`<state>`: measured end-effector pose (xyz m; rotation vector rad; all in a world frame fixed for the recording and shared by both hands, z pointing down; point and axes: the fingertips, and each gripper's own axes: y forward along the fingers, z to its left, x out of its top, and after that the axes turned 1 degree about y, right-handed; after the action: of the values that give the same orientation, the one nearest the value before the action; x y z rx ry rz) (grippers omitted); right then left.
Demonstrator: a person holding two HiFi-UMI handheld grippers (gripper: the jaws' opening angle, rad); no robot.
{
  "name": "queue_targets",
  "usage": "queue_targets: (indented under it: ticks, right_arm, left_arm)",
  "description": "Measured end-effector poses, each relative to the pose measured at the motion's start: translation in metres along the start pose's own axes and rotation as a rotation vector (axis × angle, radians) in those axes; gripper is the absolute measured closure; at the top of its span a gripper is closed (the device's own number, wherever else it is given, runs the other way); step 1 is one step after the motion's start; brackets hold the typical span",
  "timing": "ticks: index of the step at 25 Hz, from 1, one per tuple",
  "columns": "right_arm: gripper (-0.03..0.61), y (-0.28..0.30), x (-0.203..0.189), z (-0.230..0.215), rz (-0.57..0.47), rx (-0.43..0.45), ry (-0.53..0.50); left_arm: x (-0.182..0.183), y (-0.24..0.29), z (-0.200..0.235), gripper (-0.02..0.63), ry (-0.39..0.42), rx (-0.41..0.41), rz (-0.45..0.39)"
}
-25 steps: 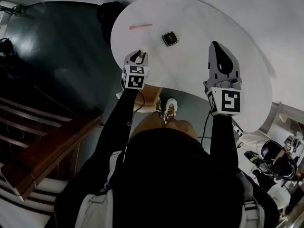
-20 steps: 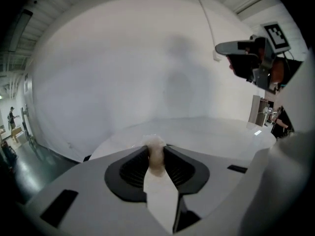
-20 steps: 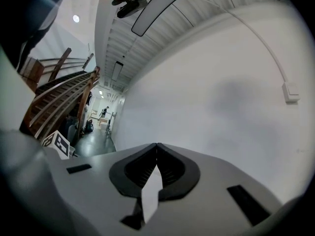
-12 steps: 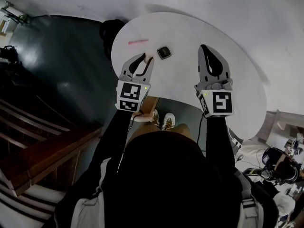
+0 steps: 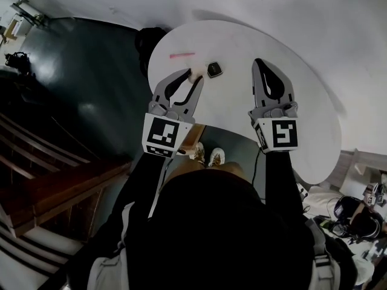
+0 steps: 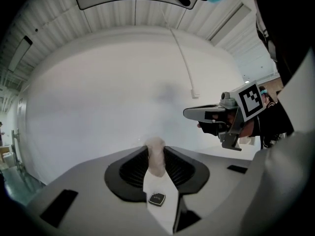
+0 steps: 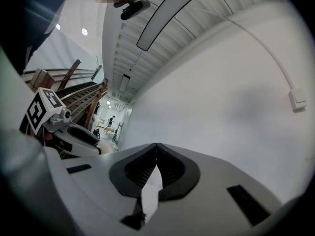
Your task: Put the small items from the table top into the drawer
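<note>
A white round table point(image 5: 302, 101) carries a pink stick point(image 5: 182, 55) and a small black square item point(image 5: 214, 69) at its far left. My left gripper point(image 5: 193, 75) hovers over the table's left part, shut on a small pale pinkish lump point(image 5: 195, 74). The left gripper view shows that lump point(image 6: 156, 157) pinched between the ribbed pads, with the black square item point(image 6: 157, 198) lying below the jaws. My right gripper point(image 5: 260, 63) is held level over the table's middle, shut and empty. Its jaws meet in the right gripper view point(image 7: 156, 146).
A brown wooden part point(image 5: 191, 136) shows under the table's near edge, beside the person's shoes point(image 5: 216, 156). A dark round object point(image 5: 151, 41) stands at the table's far left. Wooden stairs point(image 5: 54, 186) run along the left. Clutter lies at the bottom right point(image 5: 357, 210).
My left gripper has risen from the table's near left edge and tipped toward level, carrying the pale lump. My right gripper has risen a little.
</note>
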<state>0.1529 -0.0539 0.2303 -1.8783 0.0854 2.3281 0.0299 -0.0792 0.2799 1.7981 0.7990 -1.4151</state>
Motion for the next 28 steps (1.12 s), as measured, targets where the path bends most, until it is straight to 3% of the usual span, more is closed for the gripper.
queue_targets:
  ticks: [18, 28]
  right_arm:
    - [0.552, -0.008, -0.004, 0.015, 0.026, 0.061, 0.005]
    - [0.552, 0.008, -0.006, 0.047, 0.027, 0.164, -0.006]
  left_arm:
    - [0.008, -0.014, -0.005, 0.503, 0.003, 0.015, -0.015]
    - [-0.001, -0.033, 0.006, 0.503, -0.009, 0.069, 0.005]
